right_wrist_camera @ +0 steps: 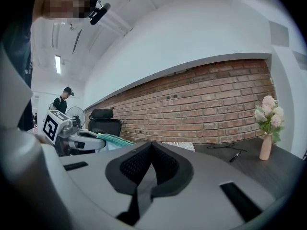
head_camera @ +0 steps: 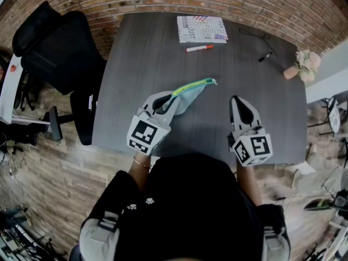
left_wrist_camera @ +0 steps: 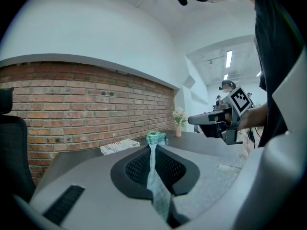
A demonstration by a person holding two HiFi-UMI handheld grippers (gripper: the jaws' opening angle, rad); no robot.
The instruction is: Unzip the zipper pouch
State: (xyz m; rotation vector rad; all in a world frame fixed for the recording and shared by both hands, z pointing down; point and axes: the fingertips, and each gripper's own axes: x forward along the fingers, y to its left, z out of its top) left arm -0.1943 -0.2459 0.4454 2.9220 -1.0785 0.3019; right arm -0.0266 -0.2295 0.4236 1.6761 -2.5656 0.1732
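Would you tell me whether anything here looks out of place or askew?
Nothing is spilled or damaged. Only the zipper pouch sits askew, pinched by one end in the shut jaws of the left gripper.

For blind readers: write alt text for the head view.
The left claw is shut on one end of a light-blue fabric zipper pouch with a green zip, held over a dark grey table; the right claw is shut and empty. A printed paper sheet and a red marker lie near the far edge.
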